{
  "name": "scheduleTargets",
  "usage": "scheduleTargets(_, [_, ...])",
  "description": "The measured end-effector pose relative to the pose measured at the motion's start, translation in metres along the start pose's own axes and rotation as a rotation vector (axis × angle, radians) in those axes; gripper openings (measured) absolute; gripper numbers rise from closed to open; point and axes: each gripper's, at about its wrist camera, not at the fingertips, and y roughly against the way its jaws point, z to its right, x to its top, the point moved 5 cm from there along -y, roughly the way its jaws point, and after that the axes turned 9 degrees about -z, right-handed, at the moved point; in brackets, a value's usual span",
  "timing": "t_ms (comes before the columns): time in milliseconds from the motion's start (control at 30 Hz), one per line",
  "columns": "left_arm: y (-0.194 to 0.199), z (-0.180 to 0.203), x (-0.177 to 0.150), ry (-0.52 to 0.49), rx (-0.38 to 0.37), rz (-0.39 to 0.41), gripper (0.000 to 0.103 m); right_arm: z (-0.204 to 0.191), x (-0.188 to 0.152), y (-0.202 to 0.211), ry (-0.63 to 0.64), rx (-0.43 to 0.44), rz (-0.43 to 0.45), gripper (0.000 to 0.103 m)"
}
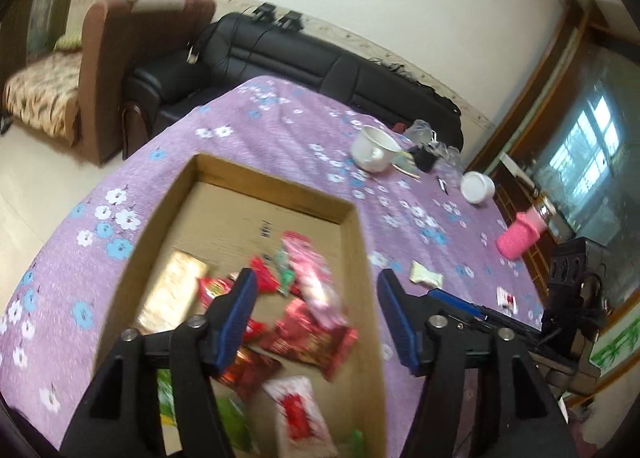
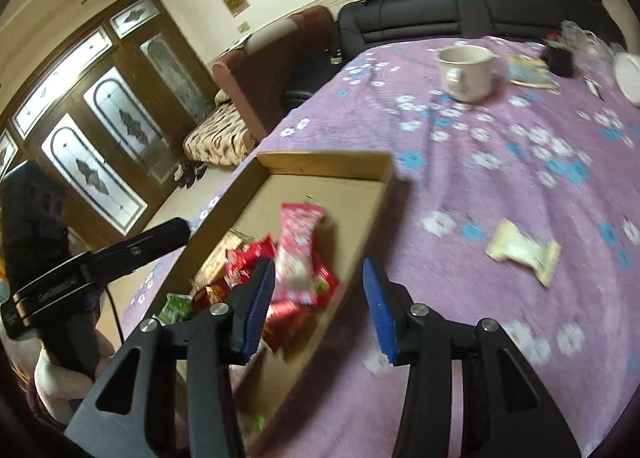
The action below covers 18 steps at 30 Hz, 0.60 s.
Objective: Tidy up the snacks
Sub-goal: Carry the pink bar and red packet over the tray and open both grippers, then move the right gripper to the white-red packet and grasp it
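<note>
Though blurred, snacks [image 1: 308, 290] seemingly fill the box [image 1: 160, 217].

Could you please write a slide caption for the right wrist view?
Open right gripper above the cardboard box of snacks, one pale snack packet left on the purple tablecloth.

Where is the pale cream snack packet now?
The pale cream snack packet lies on the purple tablecloth, outside the cardboard box, right of it in both views.
</note>
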Motion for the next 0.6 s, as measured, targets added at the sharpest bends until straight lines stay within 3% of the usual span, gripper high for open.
scheduleTargets(100, [0.007,0.033,-0.015,-0.062,0.047,0.021,0.08,0.022,-0.022,0.023,-0.042,-0.023,0.034,0.055])
scheduleTargets(200, [0.007,0.066,-0.031,-0.122,0.052,0.027,0.081,0.049,-0.039,0.045,-0.075,-0.078,0.062,0.058])
scheduleTargets(367, [-0.017,0.121,-0.064,-0.203,-0.001,-0.039,0.081,0.096,-0.066,0.077,-0.147,-0.147,0.091,0.058])
scheduleTargets(600, [-0.049,0.165,-0.088,-0.265,0.019,-0.098,0.081,0.151,-0.093,0.118,-0.214,-0.238,0.16,0.058])
